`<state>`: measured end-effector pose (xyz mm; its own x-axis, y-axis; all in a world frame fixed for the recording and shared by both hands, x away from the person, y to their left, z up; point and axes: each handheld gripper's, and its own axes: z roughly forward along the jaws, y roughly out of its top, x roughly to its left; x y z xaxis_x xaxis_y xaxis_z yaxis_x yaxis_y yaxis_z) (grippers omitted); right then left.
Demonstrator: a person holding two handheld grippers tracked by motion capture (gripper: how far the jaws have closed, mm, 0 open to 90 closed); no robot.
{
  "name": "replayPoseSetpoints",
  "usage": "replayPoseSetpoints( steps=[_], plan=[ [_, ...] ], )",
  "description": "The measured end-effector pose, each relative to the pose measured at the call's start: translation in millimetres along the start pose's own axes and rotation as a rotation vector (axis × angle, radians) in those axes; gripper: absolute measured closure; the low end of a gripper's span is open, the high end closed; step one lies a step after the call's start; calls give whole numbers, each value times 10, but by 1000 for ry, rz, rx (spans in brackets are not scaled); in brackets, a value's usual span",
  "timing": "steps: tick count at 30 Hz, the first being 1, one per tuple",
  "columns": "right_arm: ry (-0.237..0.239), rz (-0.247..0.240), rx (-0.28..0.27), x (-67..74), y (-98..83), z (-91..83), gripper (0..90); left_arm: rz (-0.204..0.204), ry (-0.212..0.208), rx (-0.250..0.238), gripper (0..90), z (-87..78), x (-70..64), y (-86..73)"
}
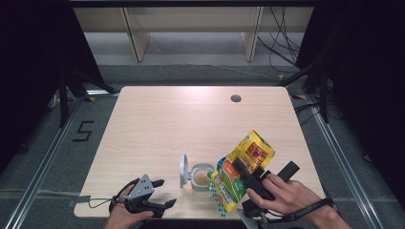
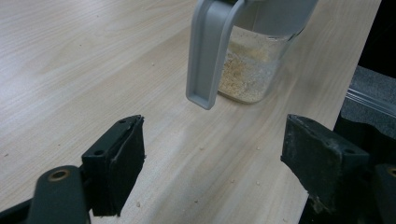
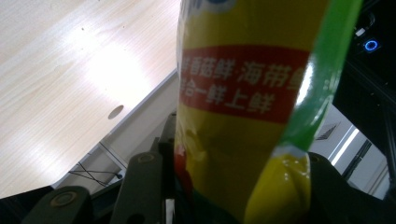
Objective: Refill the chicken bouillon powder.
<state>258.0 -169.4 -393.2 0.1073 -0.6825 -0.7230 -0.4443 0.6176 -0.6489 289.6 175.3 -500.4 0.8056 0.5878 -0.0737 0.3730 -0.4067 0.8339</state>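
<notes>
left gripper (image 1: 161,193): in my left hand (image 1: 125,213) at the near edge of the surface (image 1: 157,124), jaws apart, nothing between them, aimed toward the jar.
right gripper (image 1: 242,172): in my right hand (image 1: 282,193) at the near right, jaws clamped on the pouch; in the right gripper view the yellow film sits squeezed between both black jaws.
pouch (image 1: 241,169): yellow, green and red packet with a red band of printed characters, held off the surface, tilted, lower end down just over the jar's right rim, upper end up and to the right.
jar (image 1: 202,180): clear container, upright on the surface near the front edge between the two grippers, pale granules inside covering the bottom.
lid (image 1: 183,171): grey, flipped open, standing up on the jar's left side; in the left gripper view it hangs down in front of the glass.
crumbs (image 2: 258,148): a few pale grains scattered on the surface near the jar.
hole (image 1: 236,98): round cable port, far side of the surface, well apart from everything.
</notes>
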Motion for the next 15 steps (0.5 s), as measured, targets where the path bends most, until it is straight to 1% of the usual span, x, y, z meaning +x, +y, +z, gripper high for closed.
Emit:
replayPoseSetpoints(
  steps=[3, 4, 6, 7, 8, 9, 11, 12, 13, 15],
  plan=[
    [-3, -5, -3, -2, -6, 0, 617, -2, 1, 0, 208, 0, 0, -1],
    [-8, -24, -3, -14, -12, 3, 617, 0, 0, 0, 208, -1, 1, 0],
    [-5, -24, -3, -16, -16, 1, 617, 1, 0, 0, 208, -1, 0, 0],
    [-7, -22, -2, -15, -20, 0, 617, 0, 0, -1, 208, 0, 0, 0],
    [-3, 5, 10, 1, -21, -10, 617, 0, 0, -1, 208, 0, 0, 0],
    [-1, 9, 11, 6, -23, -11, 617, -1, 1, 0, 208, 0, 0, -1],
    [-5, -3, 7, 4, -22, -12, 617, 1, 0, 0, 208, 0, 0, 0],
    [-7, -20, -3, -8, -20, -6, 617, 0, 0, 0, 208, 0, 0, 0],
    [-3, -23, -5, -10, -18, -4, 617, 0, 0, 0, 208, 0, -1, 0],
    [-5, -39, -1, -15, -18, -4, 617, 18, -1, -3, 208, -2, 6, 4]
  ],
)
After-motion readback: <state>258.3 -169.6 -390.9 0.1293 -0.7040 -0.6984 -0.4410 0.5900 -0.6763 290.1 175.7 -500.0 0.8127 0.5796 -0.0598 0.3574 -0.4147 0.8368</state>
